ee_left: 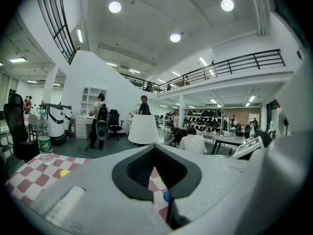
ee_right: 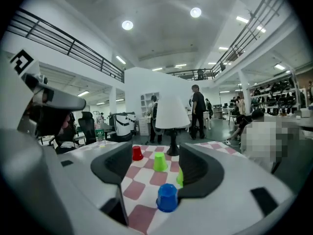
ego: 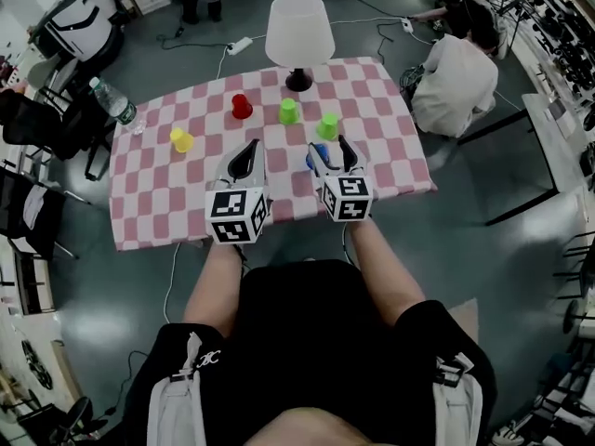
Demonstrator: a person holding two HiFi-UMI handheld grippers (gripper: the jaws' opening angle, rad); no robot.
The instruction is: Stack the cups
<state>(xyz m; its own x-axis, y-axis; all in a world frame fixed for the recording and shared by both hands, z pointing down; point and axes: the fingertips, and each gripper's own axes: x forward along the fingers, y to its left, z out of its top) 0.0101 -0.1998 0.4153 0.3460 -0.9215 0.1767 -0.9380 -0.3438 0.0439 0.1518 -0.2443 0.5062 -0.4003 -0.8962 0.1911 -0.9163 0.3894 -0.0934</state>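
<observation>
Between spread fingers (ee_right: 200,173) of right gripper (ee_right: 155,154): blue cup (ee_right: 167,197) on table (ee_right: 149,179).

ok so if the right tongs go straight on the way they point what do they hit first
Most likely the blue cup, upside down and low between the open right tongs, though depth is hard to judge.

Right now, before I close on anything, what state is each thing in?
Left hand-held gripper: shut, empty.
Right hand-held gripper: open, blue cup between its jaws, not clamped.
Blue cup: mouth down, unstacked.
Red cup: mouth down, unstacked.
Left green cup: mouth down, unstacked.
Right green cup: standing, unstacked.
Yellow cup: standing, unstacked.
Lamp: upright.
Bottle: upright.
</observation>
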